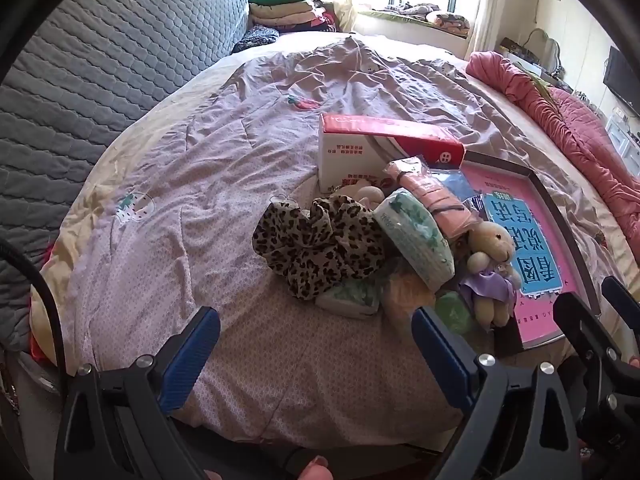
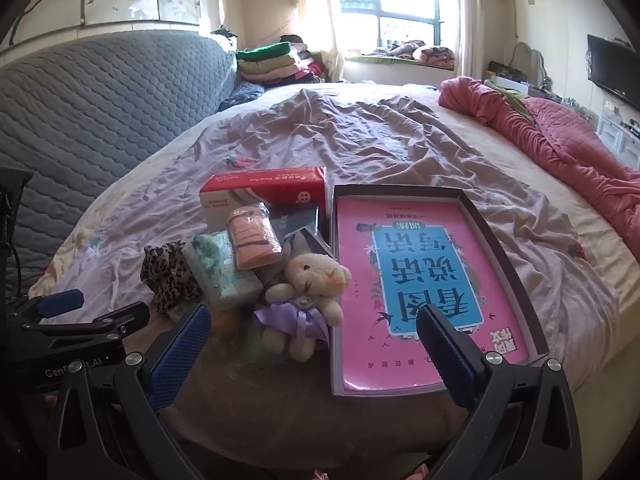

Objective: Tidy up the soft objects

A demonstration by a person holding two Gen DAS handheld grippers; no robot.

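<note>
Overhead-ish, both grippers hover low over the near edge of a bed (image 1: pixel 224 168) with a wrinkled lilac sheet.

Left gripper (image 1: pixel 316 344): jaws spread wide, blue pads apart, nothing between them. It sits just short of the pile, with the right-hand pad close to a green packet (image 1: pixel 452 314).

Right gripper (image 2: pixel 314 344): jaws likewise wide open and empty. Its left pad lies near the bear (image 2: pixel 308 300); its right pad overlaps the near end of the tray (image 2: pixel 502 236) in view.

Soft pile, clustered left of the tray:
- leopard scrunchie (image 1: pixel 320 240), leftmost, flat on the sheet
- mint tissue pack (image 1: pixel 416 236), tilted, leaning against the scrunchie; a second mint pack (image 1: pixel 352 300) lies under the scrunchie's near edge
- peach roll (image 1: pixel 432 196) in clear wrap with a dark band, lying across the top of the tissue pack
- small cream bear in a lilac dress, touching the tray's left wall, facing the right gripper
- blue packets (image 2: pixel 298 220) behind the bear, partly hidden

Red-and-white box (image 2: pixel 264 192) stands behind the pile, beside the tray's far left corner.

Tray is dark-rimmed and holds a pink book (image 2: pixel 420 276) with a blue panel of Chinese characters, upside down from here.

Far side: grey quilted headboard (image 2: pixel 100 108), folded clothes stack (image 2: pixel 272 62), bunched pink blanket (image 2: pixel 560 140) at right, window (image 2: pixel 384 4) bright.
</note>
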